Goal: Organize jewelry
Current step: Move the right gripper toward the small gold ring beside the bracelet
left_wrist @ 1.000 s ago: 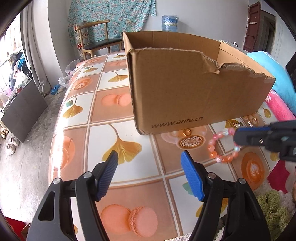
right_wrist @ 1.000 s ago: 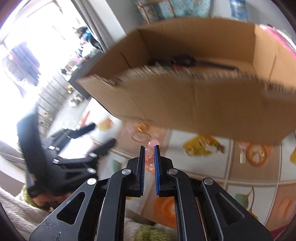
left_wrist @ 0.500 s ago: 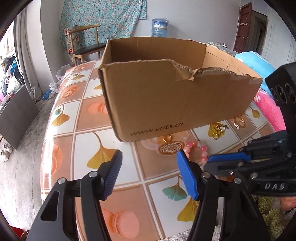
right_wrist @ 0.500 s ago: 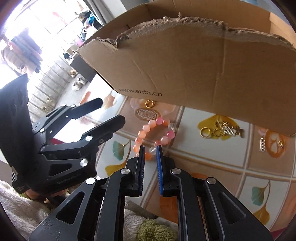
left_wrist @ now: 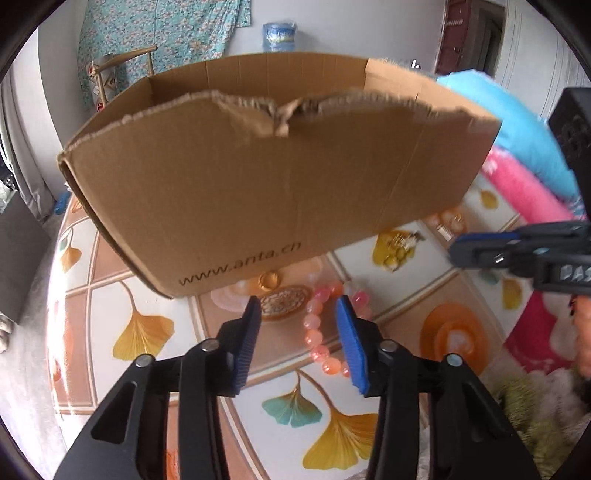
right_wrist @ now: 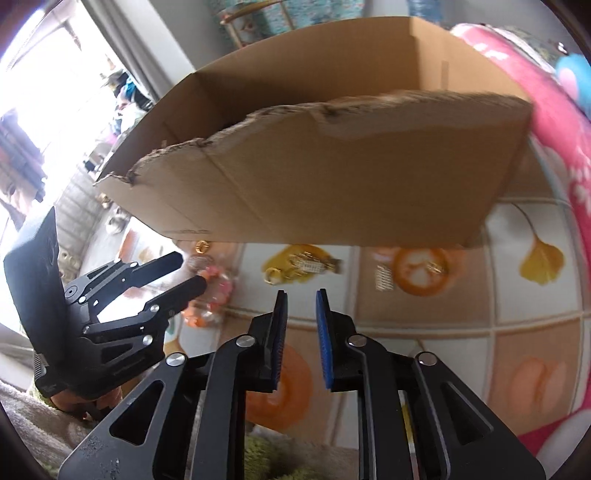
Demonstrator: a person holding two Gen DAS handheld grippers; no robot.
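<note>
A pink and orange bead bracelet (left_wrist: 317,331) lies on the patterned tablecloth (left_wrist: 144,332) in front of a torn cardboard box (left_wrist: 277,192). My left gripper (left_wrist: 299,308) hovers over it with its jaws closing. The beads show between the blue pads, and the pads do not press on them. A gold oval brooch (left_wrist: 284,301) and a gold ring (left_wrist: 269,280) lie beside the bracelet near the box. My right gripper (right_wrist: 301,295) stands further right with its jaws opening and nothing between them. Beyond it lies a gold chain piece (right_wrist: 306,264). In this view the left gripper (right_wrist: 190,271) reaches toward the blurred bracelet (right_wrist: 218,291).
More small gold pieces (right_wrist: 384,277) lie on an orange print by the box's (right_wrist: 332,177) right corner. Pink and blue bedding (left_wrist: 524,184) borders the table on the right. A chair (left_wrist: 122,70) and a water jug (left_wrist: 279,35) stand behind the box. A green fluffy cloth (left_wrist: 528,417) lies at the near edge.
My left gripper moved right until the bracelet sits between its fingers, and its jaws narrowed. My right gripper swung right, away from the bracelet, and its jaws parted slightly.
</note>
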